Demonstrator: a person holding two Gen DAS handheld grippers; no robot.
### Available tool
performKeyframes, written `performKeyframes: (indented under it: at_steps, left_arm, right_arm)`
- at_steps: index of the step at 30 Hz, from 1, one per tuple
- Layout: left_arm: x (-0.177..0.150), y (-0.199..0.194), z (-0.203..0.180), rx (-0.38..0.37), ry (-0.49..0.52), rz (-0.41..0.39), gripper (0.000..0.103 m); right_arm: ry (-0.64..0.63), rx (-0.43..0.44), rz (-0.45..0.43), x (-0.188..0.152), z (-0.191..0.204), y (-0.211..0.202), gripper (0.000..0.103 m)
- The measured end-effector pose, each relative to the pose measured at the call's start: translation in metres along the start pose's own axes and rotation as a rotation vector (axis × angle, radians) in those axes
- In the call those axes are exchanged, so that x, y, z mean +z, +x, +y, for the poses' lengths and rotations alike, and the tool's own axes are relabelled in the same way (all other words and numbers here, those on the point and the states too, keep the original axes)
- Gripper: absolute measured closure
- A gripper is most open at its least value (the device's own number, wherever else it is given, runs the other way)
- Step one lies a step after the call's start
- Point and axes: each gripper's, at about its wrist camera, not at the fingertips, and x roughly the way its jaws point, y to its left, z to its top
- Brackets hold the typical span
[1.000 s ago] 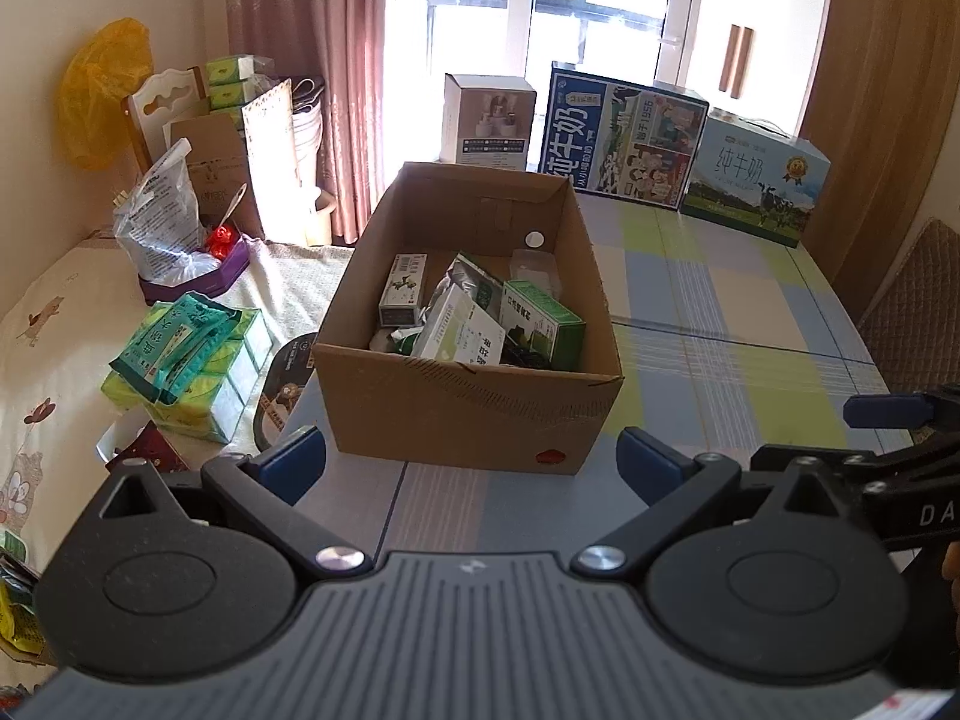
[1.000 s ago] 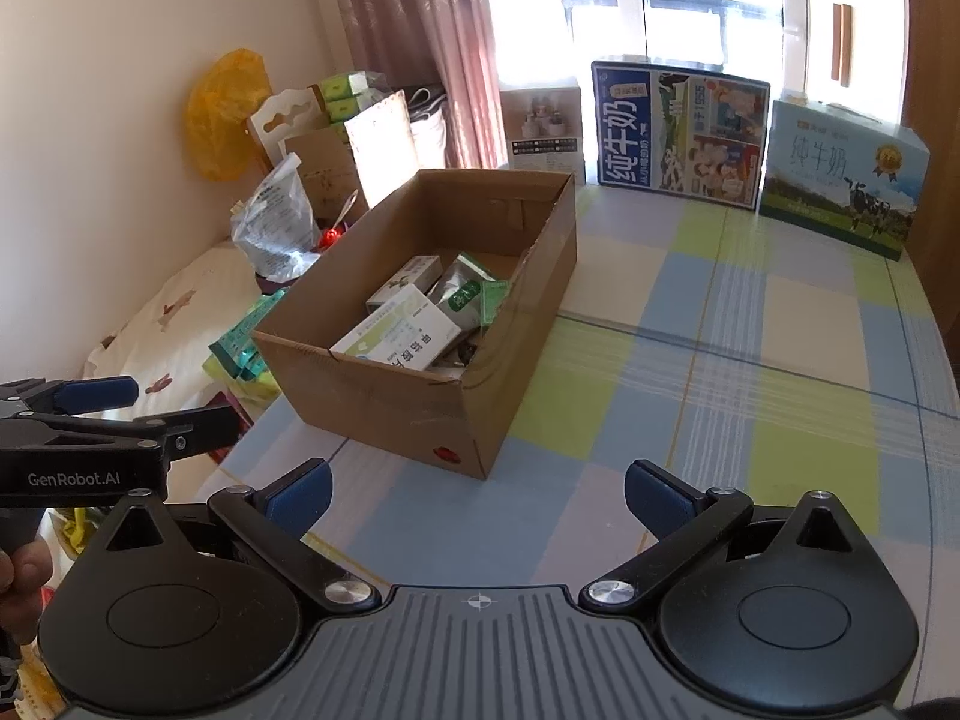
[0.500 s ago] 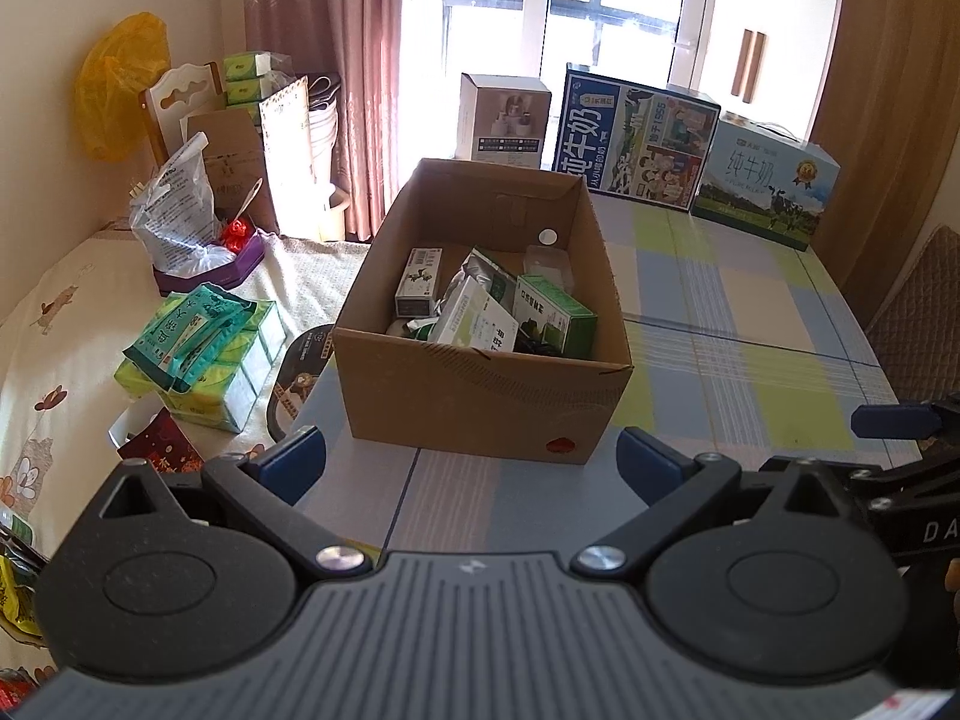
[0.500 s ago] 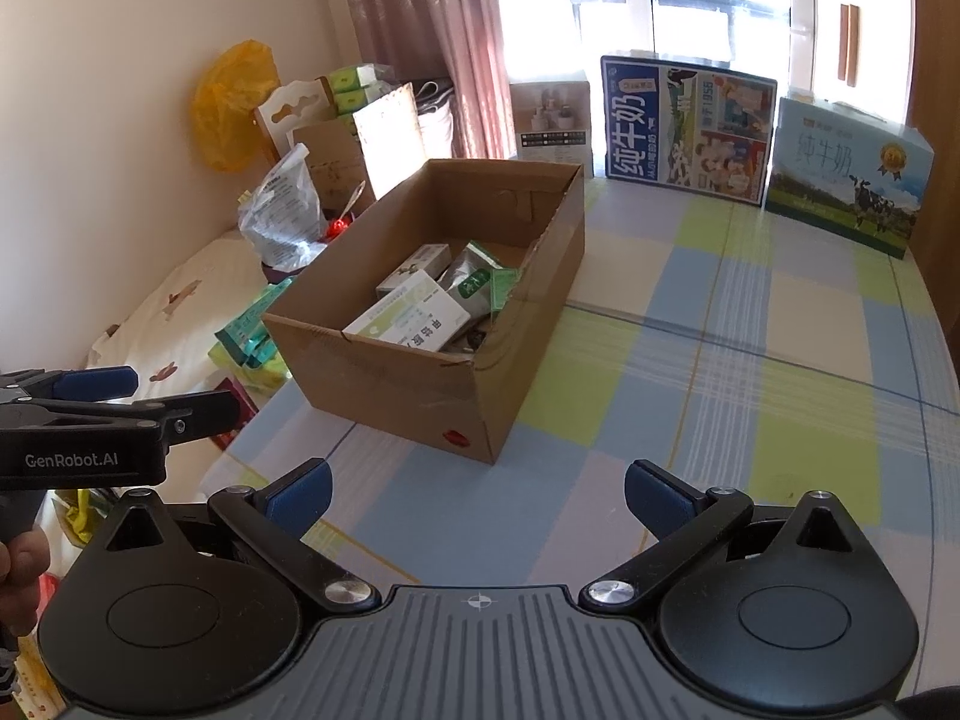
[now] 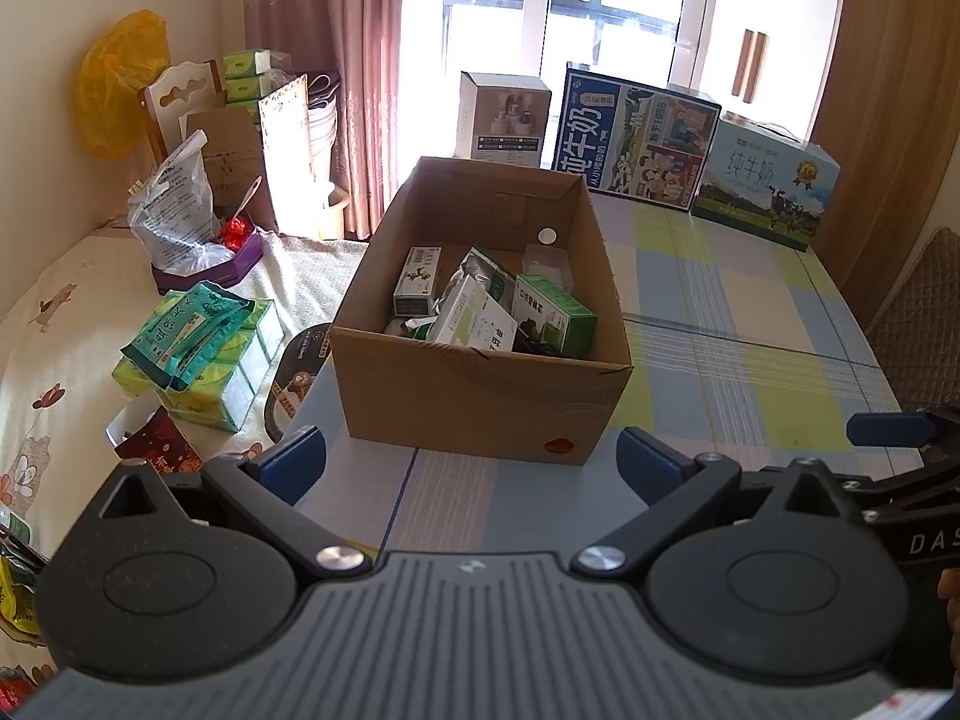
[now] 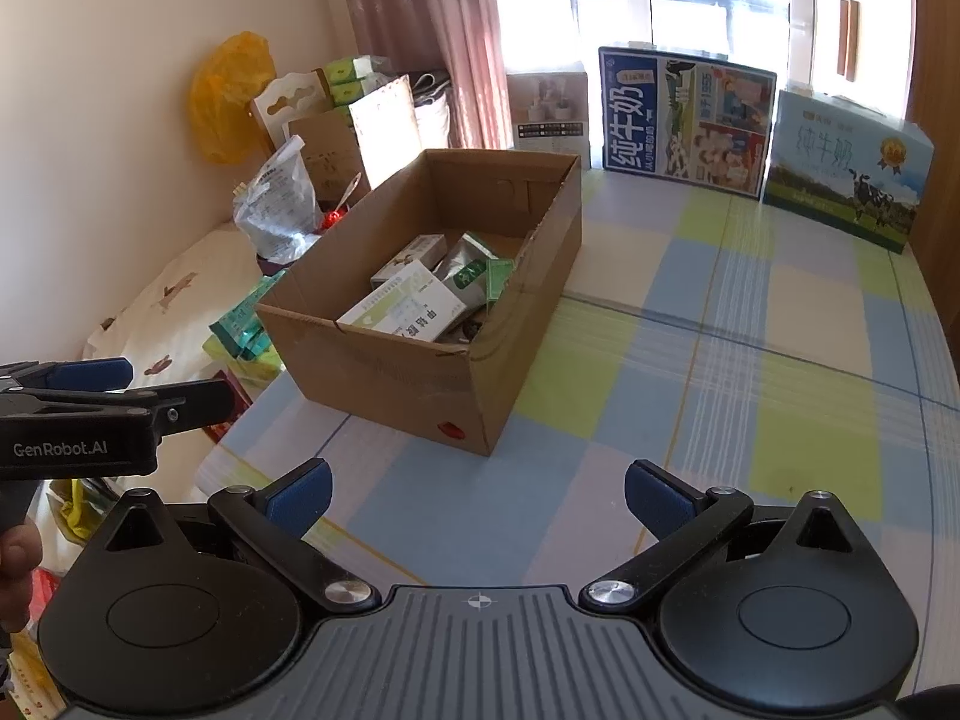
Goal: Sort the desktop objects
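Broadly, we see the table [image 6: 750, 372], covered in a blue, yellow and white check cloth, filling most of both wrist views. On its left part stands an open cardboard box [image 5: 480, 402], close to the table's left edge and just ahead of both grippers. Inside it lie the sorted things in a loose heap: a white and green carton [image 6: 402, 309] leaning near the front wall, a green carton [image 5: 555, 315] beside it, a small upright box [image 5: 417, 280] at the left, and a clear plastic tub [image 5: 546, 261] toward the back. Our left gripper [image 5: 471, 459] hangs over the table's near edge with its jaws spread wide and holding nothing. Our right gripper [image 6: 477, 489] hovers likewise, jaws apart and empty.
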Motion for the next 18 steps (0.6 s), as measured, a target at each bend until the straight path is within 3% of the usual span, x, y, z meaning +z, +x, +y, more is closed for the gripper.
performKeyframes:
  at_steps: [18]
  left_arm:
    - [-0.0009, 0.0037, -0.0007, -0.014, 0.004, 0.001, 0.001]
  right_arm:
    - [0.007, -0.010, 0.008, -0.0020, -0.0019, 0.0015, 0.002]
